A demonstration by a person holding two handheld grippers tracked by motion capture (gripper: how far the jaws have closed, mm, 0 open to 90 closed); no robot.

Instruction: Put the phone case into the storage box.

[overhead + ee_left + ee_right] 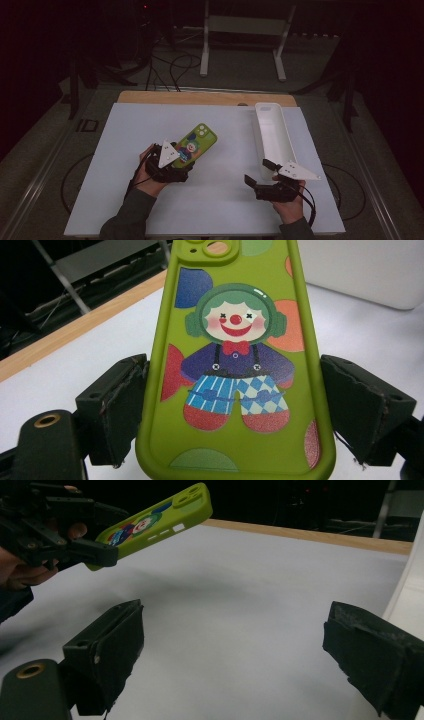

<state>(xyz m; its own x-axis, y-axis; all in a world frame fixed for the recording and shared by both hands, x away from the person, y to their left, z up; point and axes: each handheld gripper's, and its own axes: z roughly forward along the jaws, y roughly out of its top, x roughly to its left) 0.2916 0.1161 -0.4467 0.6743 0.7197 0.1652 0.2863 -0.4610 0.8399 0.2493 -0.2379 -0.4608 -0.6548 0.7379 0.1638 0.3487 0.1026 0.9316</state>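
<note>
A: Where's the phone case (235,365) rn?

B: In my left gripper (172,162), lifted off the white mat (150,130), left of centre. Jaws clamp its long edges near the bottom end, so the camera end sticks out far and up, w/ the clown print facing up.

A: Why hold it that low?

B: Prob to leave most of it free for the other side. My right gripper (235,655) is spread wide w/ nothing in it, near right, just beside the white tray (272,132).
</note>
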